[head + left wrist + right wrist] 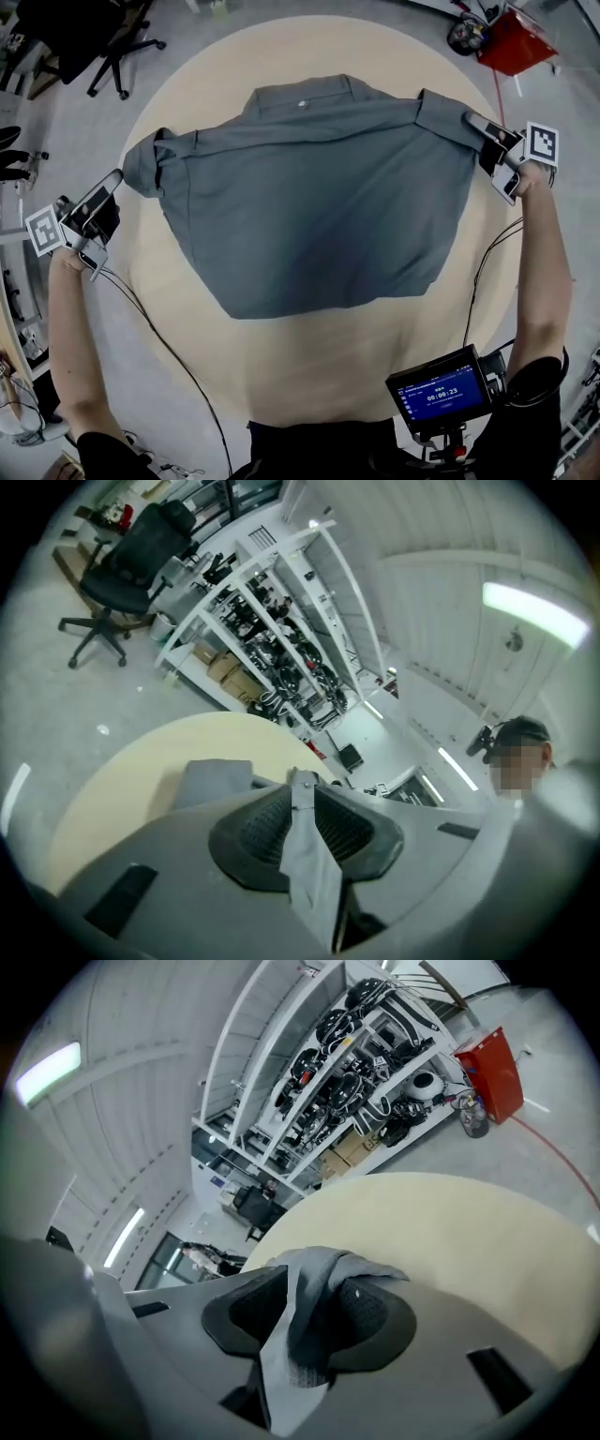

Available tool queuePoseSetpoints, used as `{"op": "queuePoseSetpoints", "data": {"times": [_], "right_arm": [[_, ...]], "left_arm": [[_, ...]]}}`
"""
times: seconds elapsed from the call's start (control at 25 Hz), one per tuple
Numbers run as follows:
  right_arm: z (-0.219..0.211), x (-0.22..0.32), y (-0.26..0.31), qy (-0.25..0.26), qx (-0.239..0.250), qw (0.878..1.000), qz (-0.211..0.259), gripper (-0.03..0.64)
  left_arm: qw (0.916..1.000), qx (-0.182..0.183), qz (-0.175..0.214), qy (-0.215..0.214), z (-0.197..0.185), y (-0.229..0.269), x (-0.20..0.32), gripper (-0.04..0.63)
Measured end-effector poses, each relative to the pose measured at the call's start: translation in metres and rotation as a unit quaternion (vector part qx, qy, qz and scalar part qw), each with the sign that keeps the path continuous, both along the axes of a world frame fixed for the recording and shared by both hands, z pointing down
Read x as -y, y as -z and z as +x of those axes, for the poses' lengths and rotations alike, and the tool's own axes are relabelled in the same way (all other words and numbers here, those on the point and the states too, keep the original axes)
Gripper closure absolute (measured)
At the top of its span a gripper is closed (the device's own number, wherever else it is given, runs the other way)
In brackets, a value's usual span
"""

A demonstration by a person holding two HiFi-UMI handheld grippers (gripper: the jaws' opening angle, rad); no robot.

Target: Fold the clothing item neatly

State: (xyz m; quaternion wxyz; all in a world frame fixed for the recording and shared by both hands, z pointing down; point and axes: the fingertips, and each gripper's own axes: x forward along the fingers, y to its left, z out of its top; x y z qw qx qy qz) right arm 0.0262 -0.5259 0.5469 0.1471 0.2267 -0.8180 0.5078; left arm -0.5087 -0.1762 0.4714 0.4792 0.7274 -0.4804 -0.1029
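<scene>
Pale wood round table [309, 366], grey shirt [309, 206] spread flat across it with collar at the far side, left gripper [111, 199] pinching the left sleeve end tightly, right gripper [480, 141] at the right sleeve, jaws slightly parted, cloth lying loose between them

We had bright, even, diffuse light from above. A ceiling strip [534, 611] glared pale green-white in the left gripper view. On the table [309, 366] the shirt [309, 206] threw only a faint, soft shadow. Both gripper views were round fisheye pictures with black corners, and the shelves [366, 1054] bowed in them. The foreground nearest each lens was soft. The head view curved at its edges.
</scene>
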Motion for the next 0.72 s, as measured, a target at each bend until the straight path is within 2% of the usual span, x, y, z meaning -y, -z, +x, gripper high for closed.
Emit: {"op": "queuePoseSetpoints", "data": {"times": [0.12,0.2,0.32,0.48,0.64,0.68,0.72], "right_arm": [[0.027,0.003,0.005,-0.012,-0.037,0.999,-0.004,0.486],[0.044,0.005,0.012,-0.031,-0.059,0.998,0.006,0.486],[0.053,0.005,0.028,-0.053,-0.059,0.996,0.029,0.486],[0.045,-0.007,0.059,-0.051,-0.074,0.991,0.096,0.488],[0.027,-0.037,0.105,-0.062,-0.053,0.987,0.139,0.491],[0.021,-0.047,0.114,-0.065,-0.041,0.986,0.149,0.507],[0.013,-0.059,0.122,-0.059,-0.023,0.984,0.165,0.55]], "left_arm": [[0.9978,-0.01,0.063,-0.018,0.041,0.022,0.02,0.541],[0.9967,0.008,0.078,-0.021,0.052,0.025,0.025,0.541],[0.9943,0.053,0.091,-0.018,0.057,0.026,0.026,0.541],[0.9895,0.081,0.118,-0.02,0.067,0.039,0.026,0.542],[0.984,0.106,0.143,-0.001,0.089,0.066,0.026,0.579],[0.9826,0.11,0.15,0.006,0.095,0.07,0.023,0.583],[0.9808,0.114,0.157,0.015,0.101,0.073,0.019,0.588]]}}
